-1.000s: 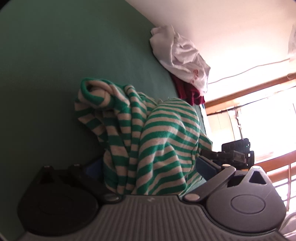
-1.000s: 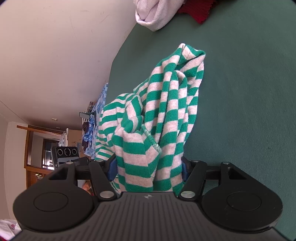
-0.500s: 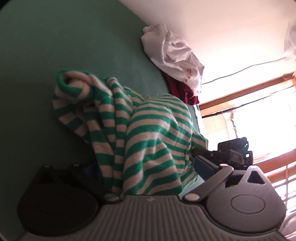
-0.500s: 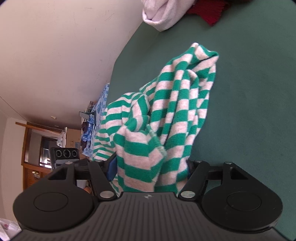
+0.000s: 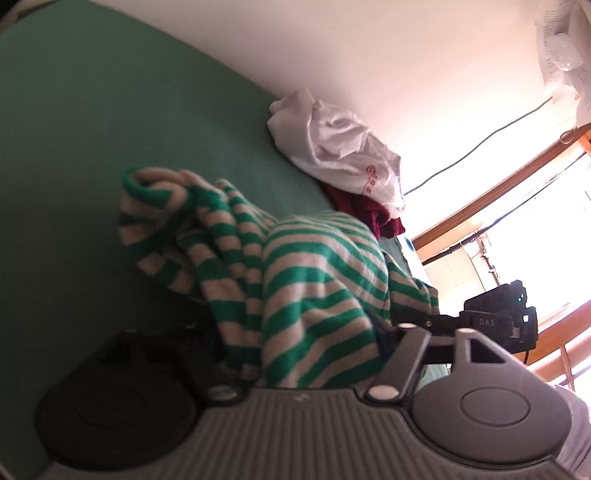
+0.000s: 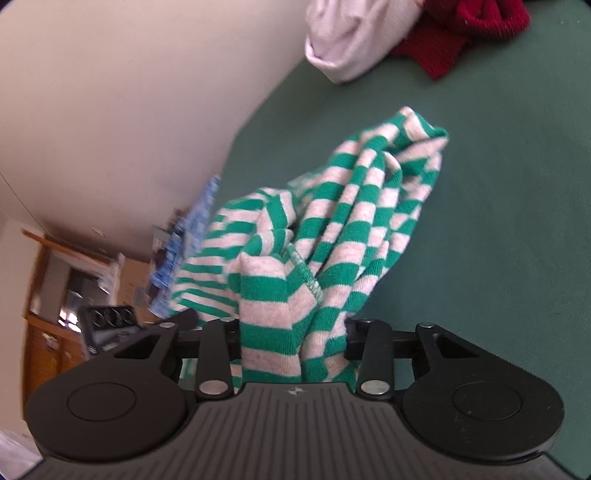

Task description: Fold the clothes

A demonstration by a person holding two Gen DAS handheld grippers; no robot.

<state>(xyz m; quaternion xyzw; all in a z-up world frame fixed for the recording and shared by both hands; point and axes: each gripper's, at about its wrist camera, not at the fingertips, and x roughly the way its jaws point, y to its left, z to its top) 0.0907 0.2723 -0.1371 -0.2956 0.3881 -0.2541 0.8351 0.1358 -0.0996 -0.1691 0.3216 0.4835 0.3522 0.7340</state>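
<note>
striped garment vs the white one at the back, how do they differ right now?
The striped garment is green and pale banded; the white garment is plain apart from a small red print. The striped garment is gripped by the left gripper and the right gripper; the white garment lies untouched, heaped over a dark red garment. Both are crumpled and unfolded, over the green surface.

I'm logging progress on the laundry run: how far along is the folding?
Early. Nothing looks folded yet. In hand: both the left gripper and the right gripper are shut on the green-and-white striped sweater, which hangs bunched over the green tabletop. Left: spread and fold it, then the white garment and dark red garment heaped at the table's far edge.
</note>
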